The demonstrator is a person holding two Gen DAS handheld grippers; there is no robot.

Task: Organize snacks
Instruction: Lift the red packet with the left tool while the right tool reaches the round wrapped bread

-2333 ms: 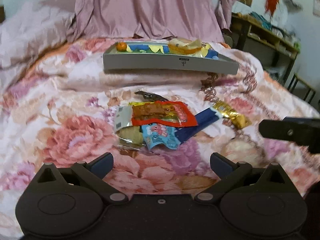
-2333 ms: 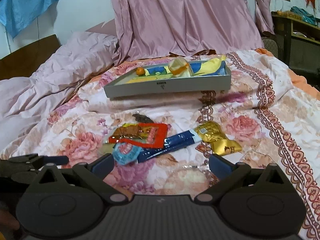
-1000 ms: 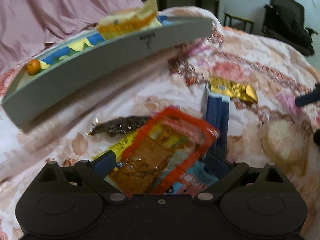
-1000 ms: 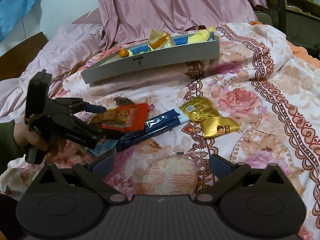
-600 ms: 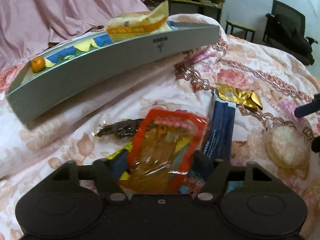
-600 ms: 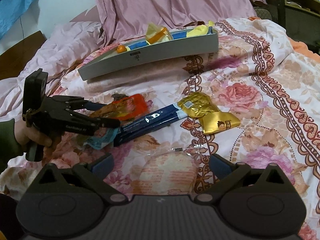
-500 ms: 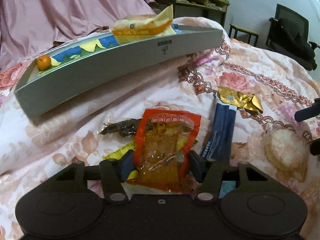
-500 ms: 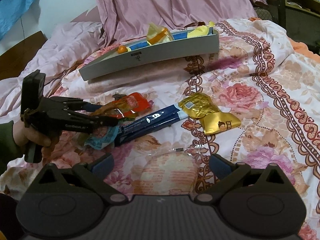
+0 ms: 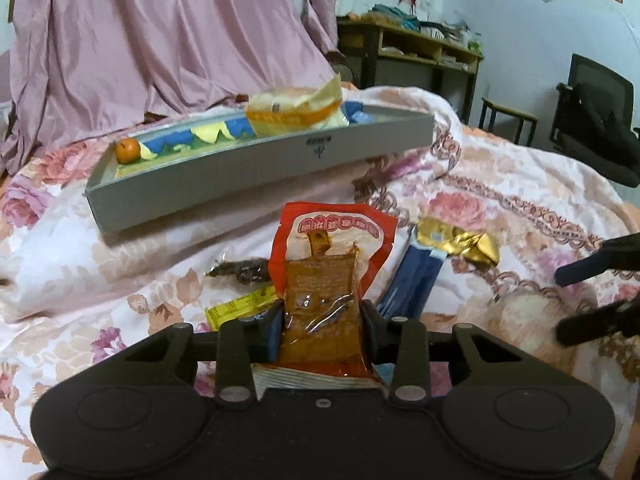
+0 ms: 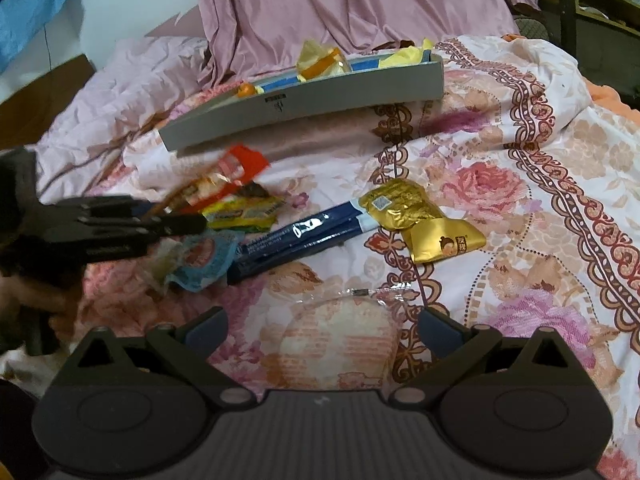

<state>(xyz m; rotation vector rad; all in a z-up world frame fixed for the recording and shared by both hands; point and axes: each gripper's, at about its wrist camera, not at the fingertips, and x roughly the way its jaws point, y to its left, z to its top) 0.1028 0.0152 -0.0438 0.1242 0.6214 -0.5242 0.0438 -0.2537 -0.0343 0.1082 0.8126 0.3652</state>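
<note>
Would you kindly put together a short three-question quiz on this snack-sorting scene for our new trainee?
1. True or false: the left claw is shut on the red snack packet.
2. Which item already lies in the grey tray? A) the gold foil packet B) the small orange fruit C) the dark blue stick pack
3. Fill in: the right claw is ____ and holds nothing, with the clear-wrapped round cake lying just ahead of it.

Key: 1 true; 2 B; 3 open.
</note>
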